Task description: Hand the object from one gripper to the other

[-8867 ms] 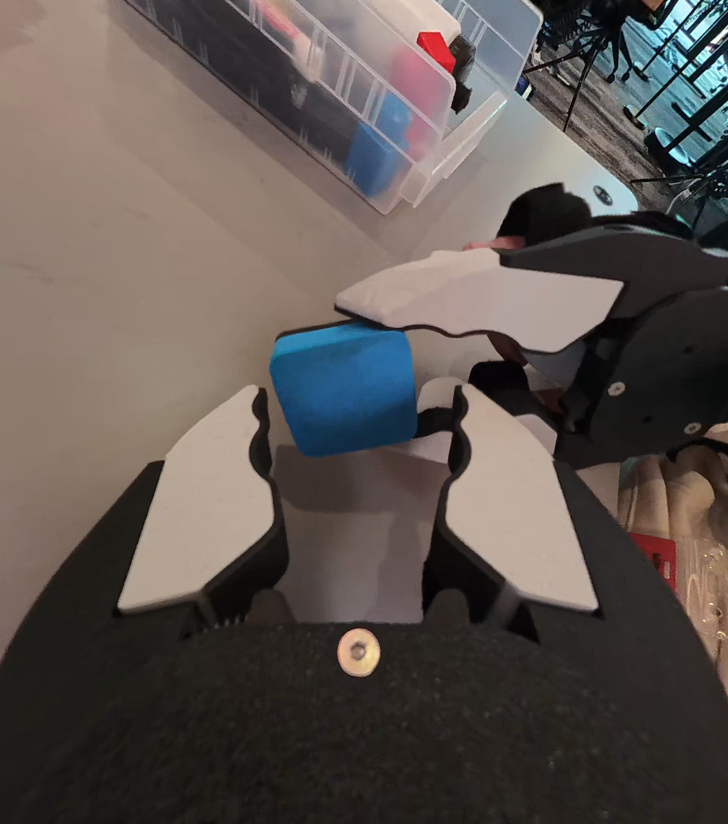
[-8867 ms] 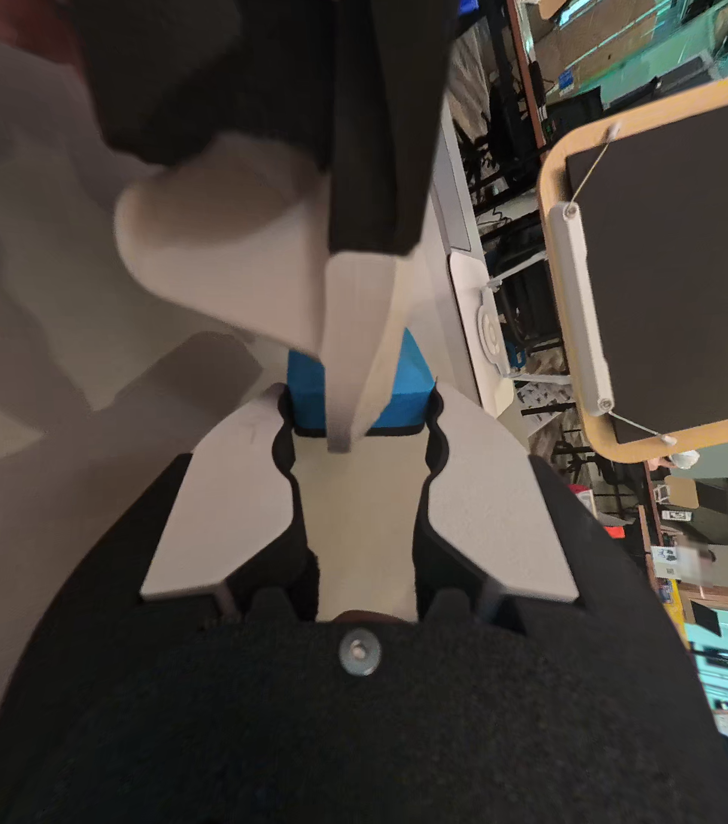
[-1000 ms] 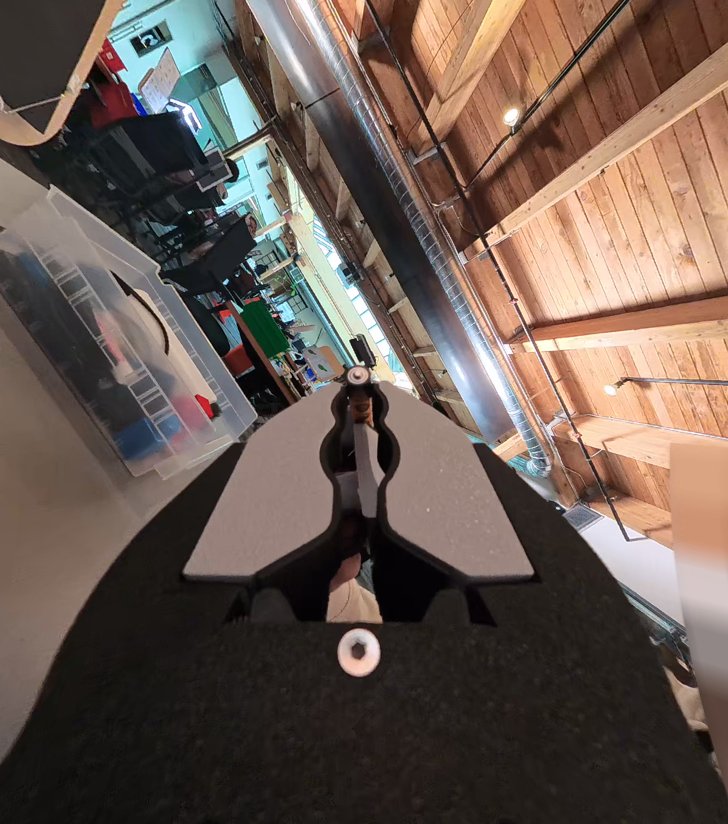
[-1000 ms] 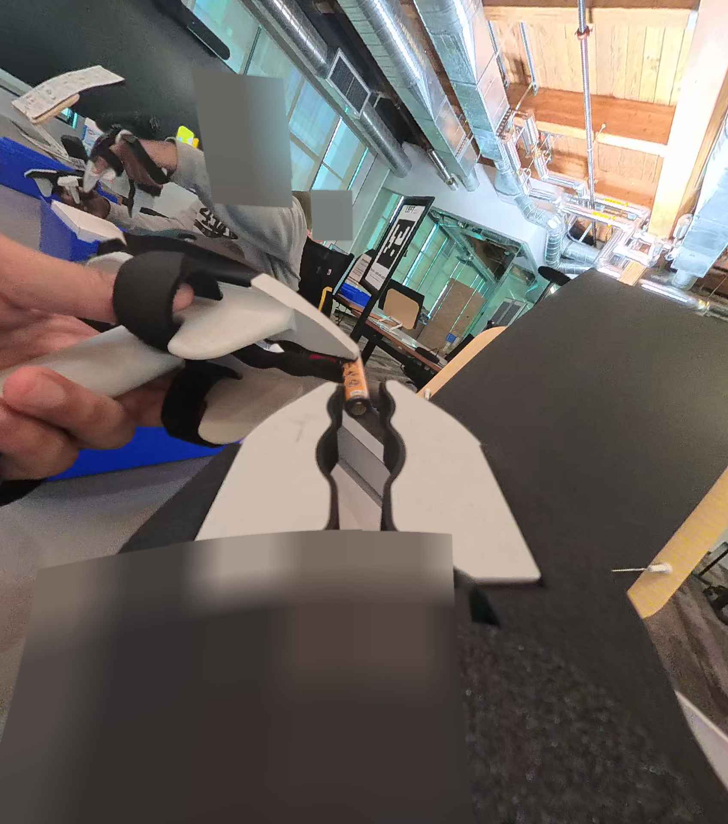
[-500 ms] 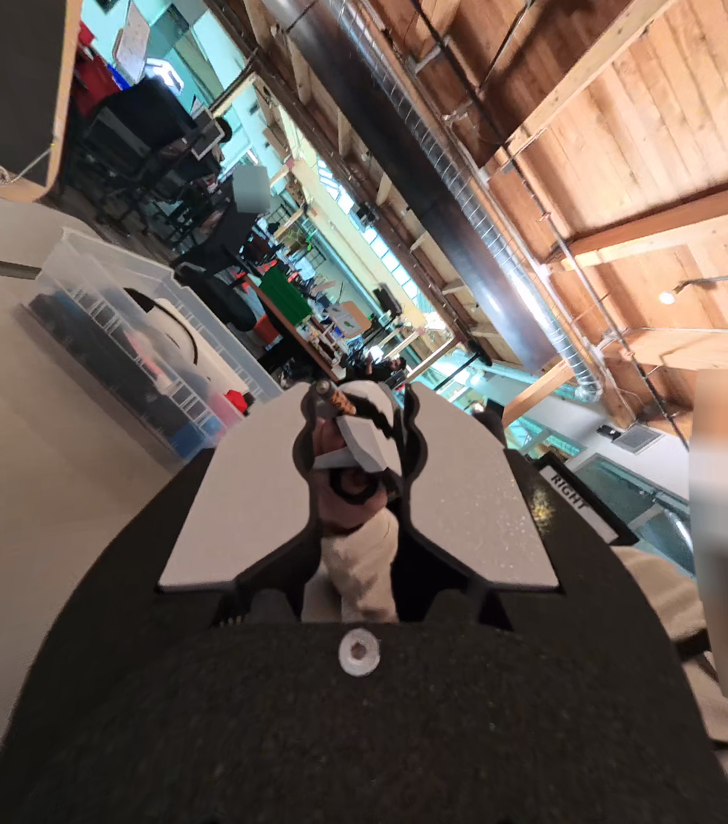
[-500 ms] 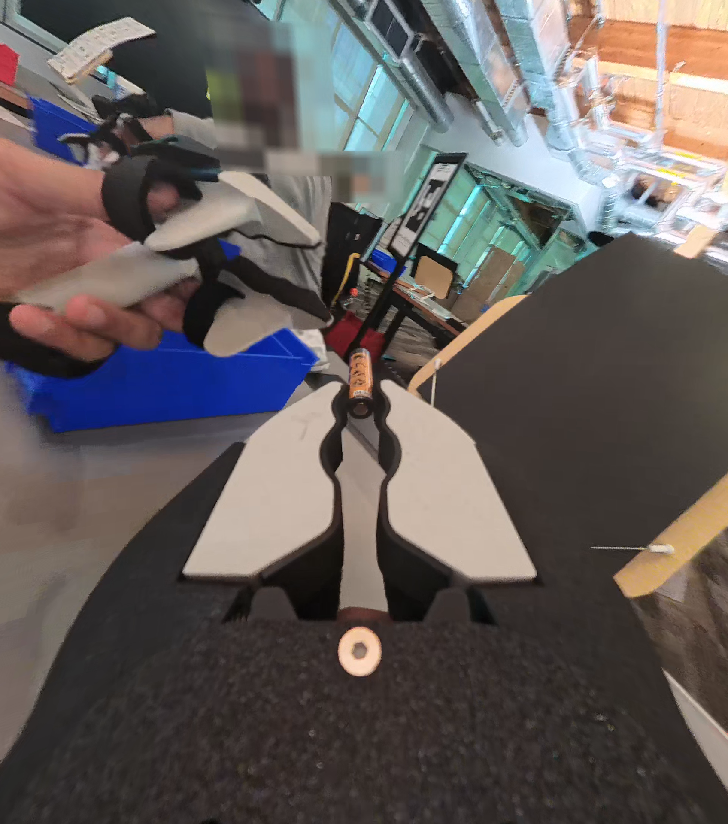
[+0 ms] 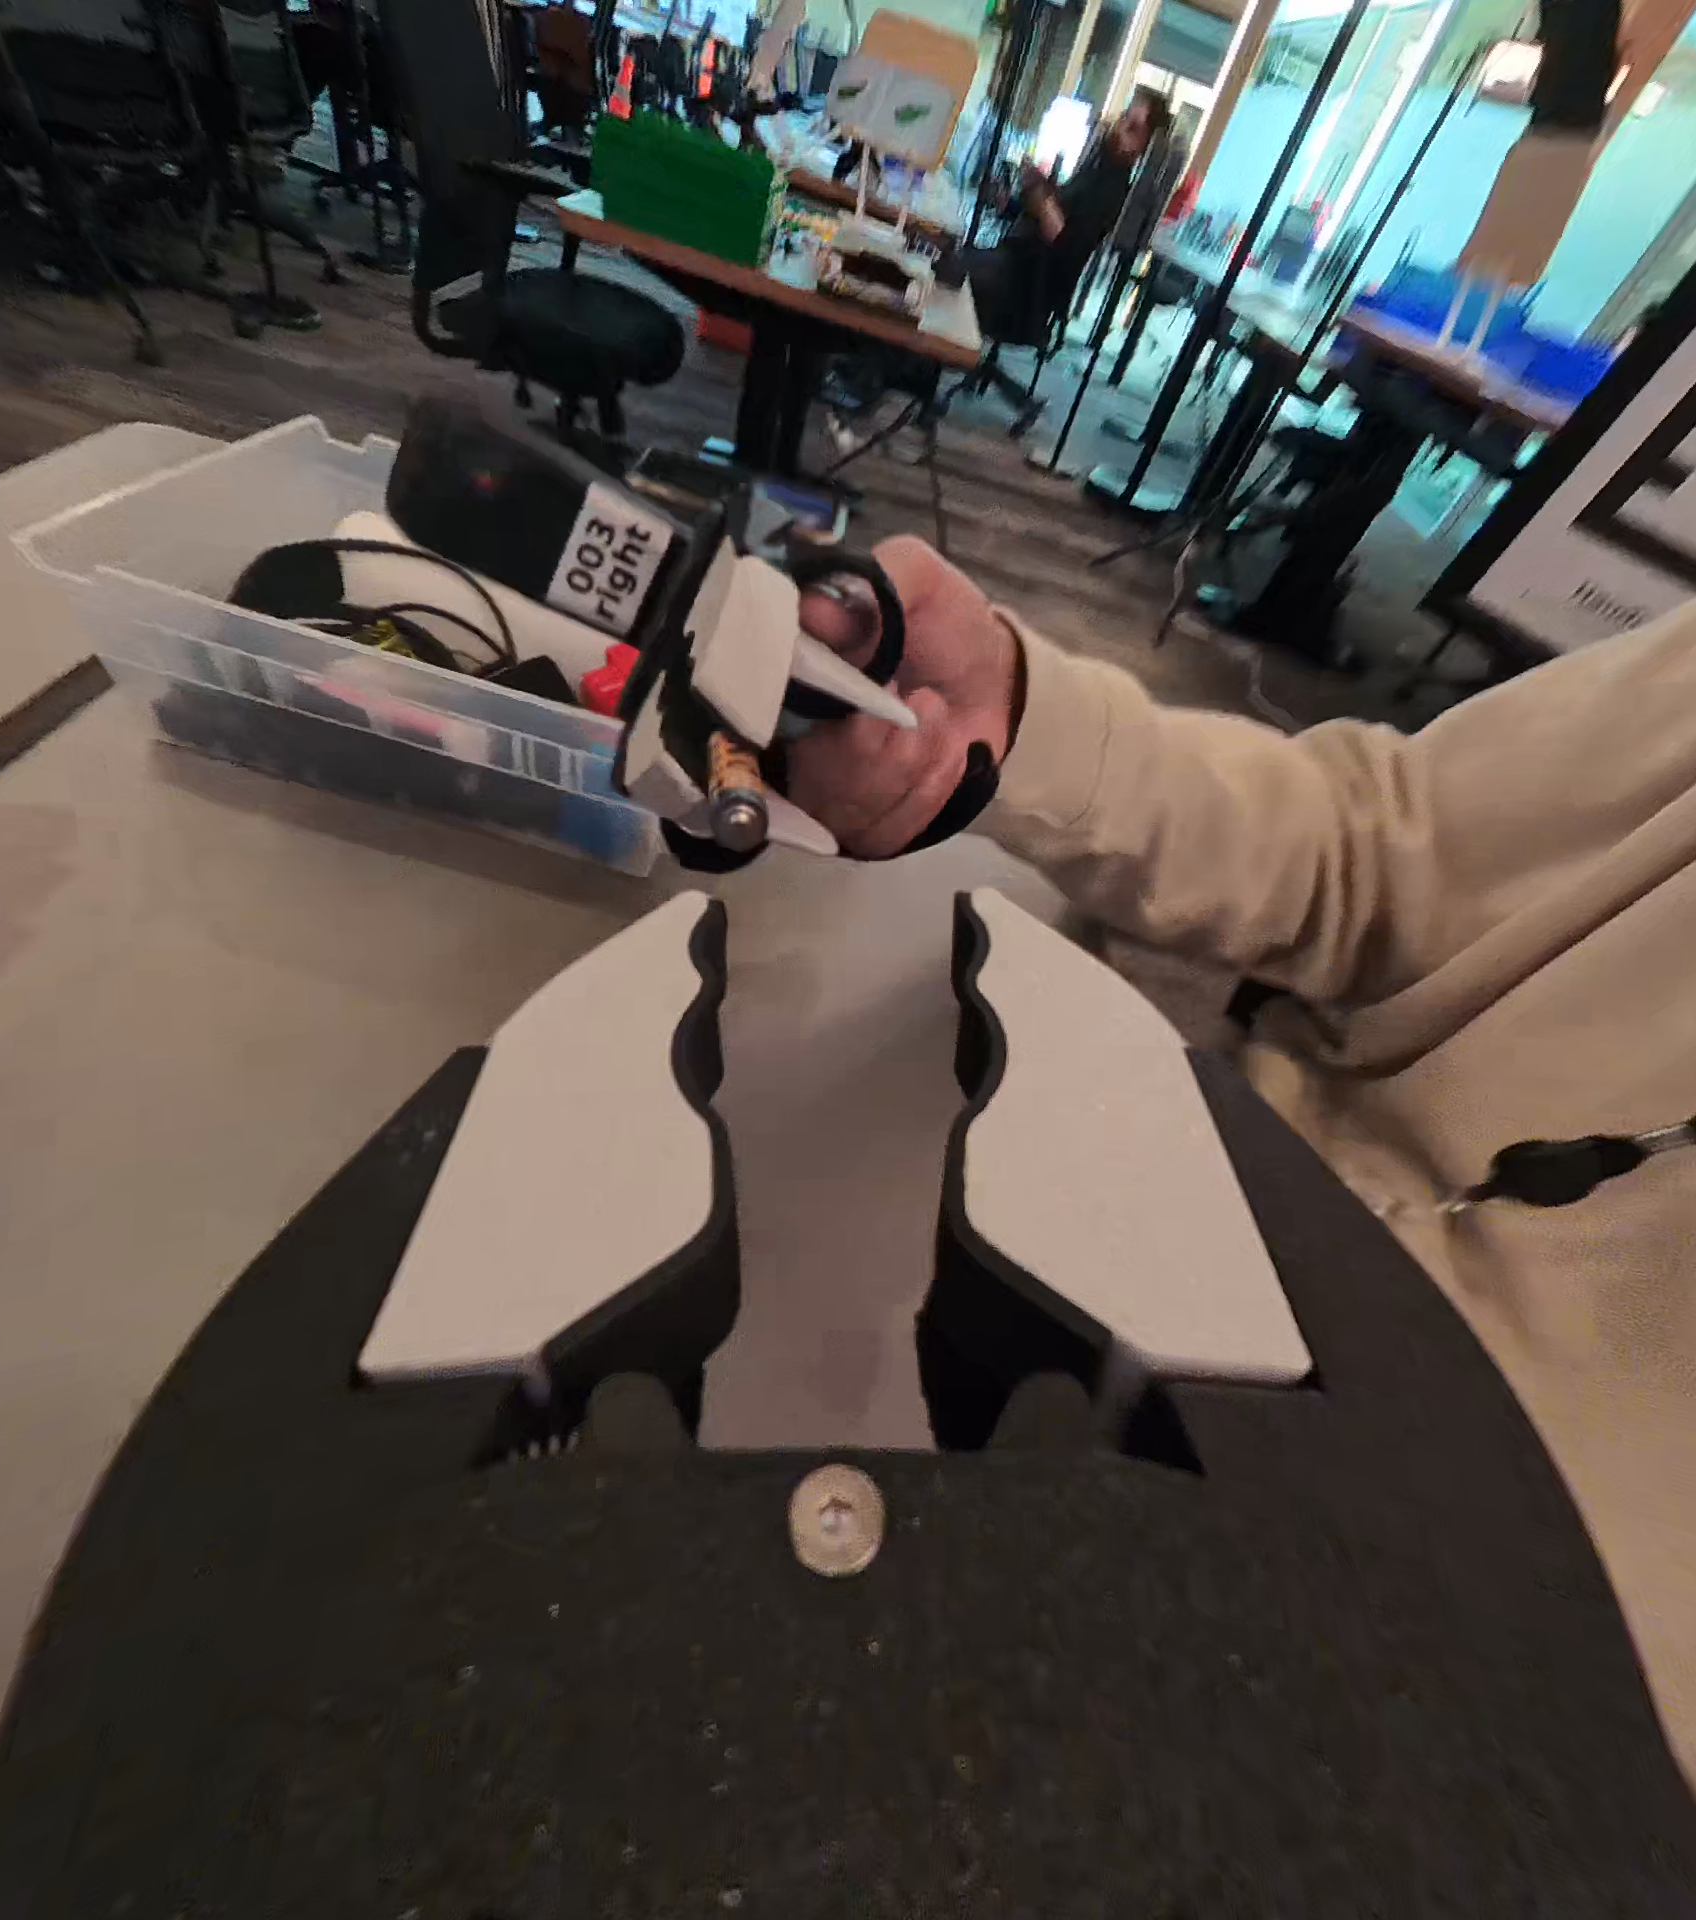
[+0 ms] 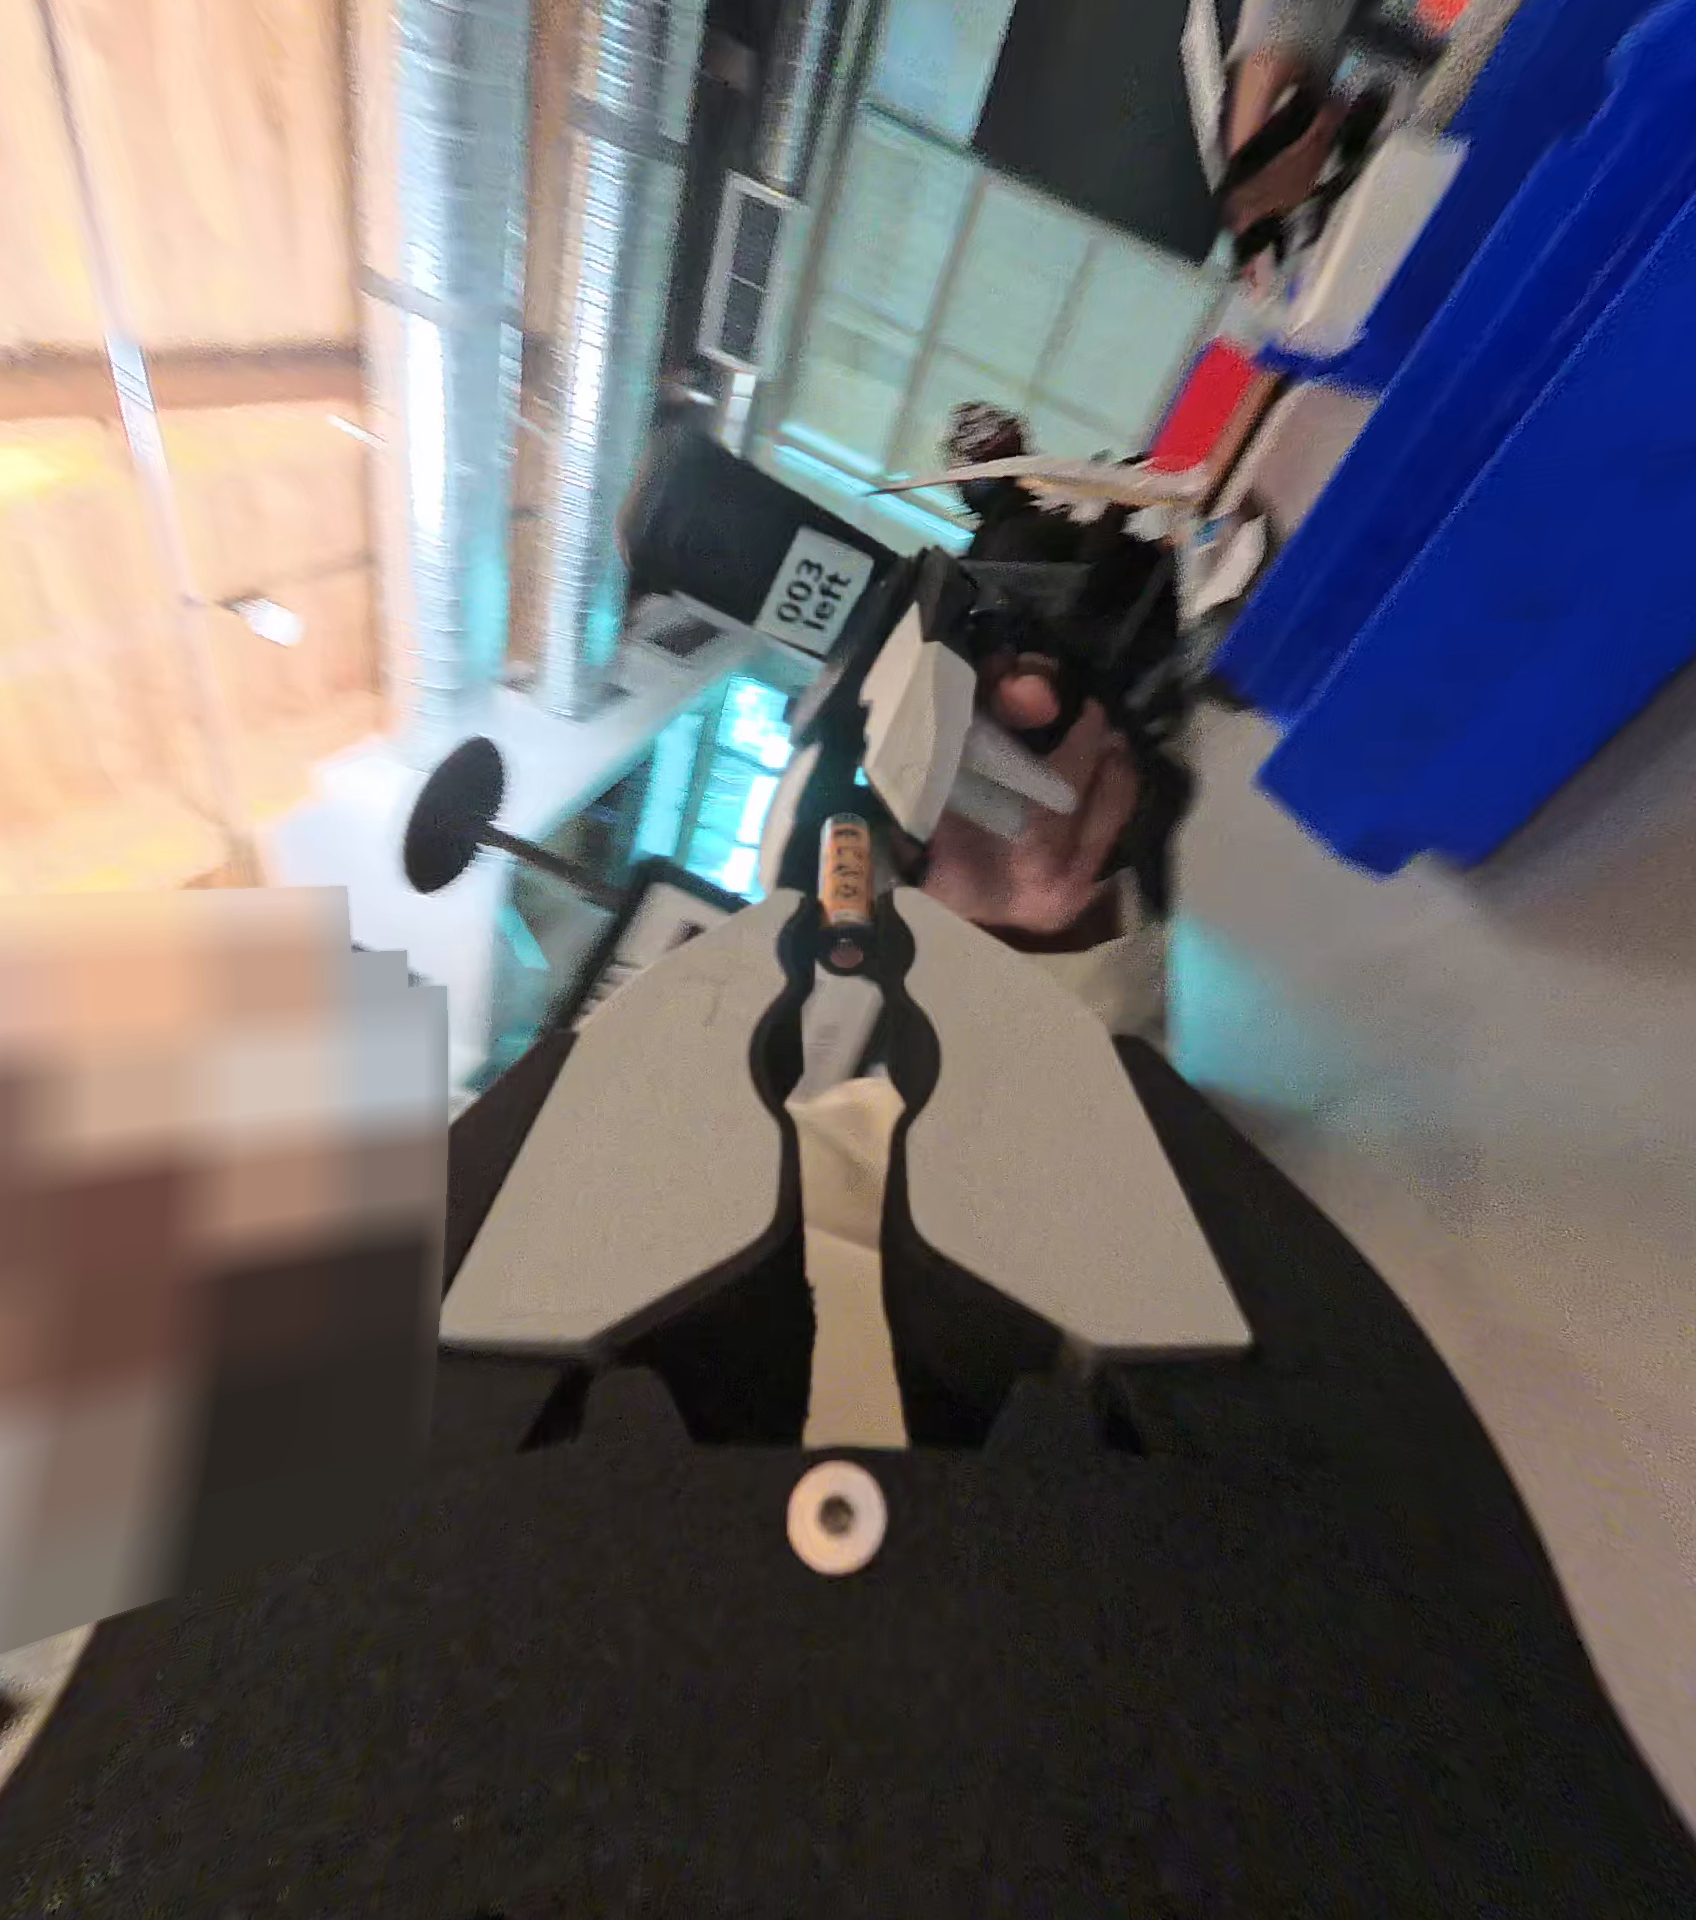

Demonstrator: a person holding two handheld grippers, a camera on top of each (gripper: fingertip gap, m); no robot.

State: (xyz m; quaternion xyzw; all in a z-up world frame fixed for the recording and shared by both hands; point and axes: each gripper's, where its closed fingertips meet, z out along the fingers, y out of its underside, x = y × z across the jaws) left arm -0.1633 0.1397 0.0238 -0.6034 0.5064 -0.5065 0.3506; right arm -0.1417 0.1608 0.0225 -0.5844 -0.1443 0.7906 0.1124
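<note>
The battery [image 8: 846, 885], a small orange-and-black cylinder with a metal end, is clamped between the tips of the right gripper [image 8: 846, 930], whose fingers [image 8: 1020, 1122] are drawn together on it; it sticks out past the tips. In the left wrist view the same battery [image 7: 735, 788] shows ahead of and a little left of the left gripper [image 7: 836, 914], held in the right gripper [image 7: 719, 800] by a hand [image 7: 911, 717] in a cream sleeve [image 7: 1343, 831]. The left gripper's fingers [image 7: 574, 1153] stand wide apart with only bare table [image 7: 148, 1039] between them, well short of the battery. Beyond the left fingertip sits a clear plastic box [image 7: 324, 665] of small parts. In the right wrist view, blue bins [image 8: 1550, 520] lie to the right of the fingers, and the left gripper [image 8: 911, 727] shows just beyond the battery, blurred.
</note>
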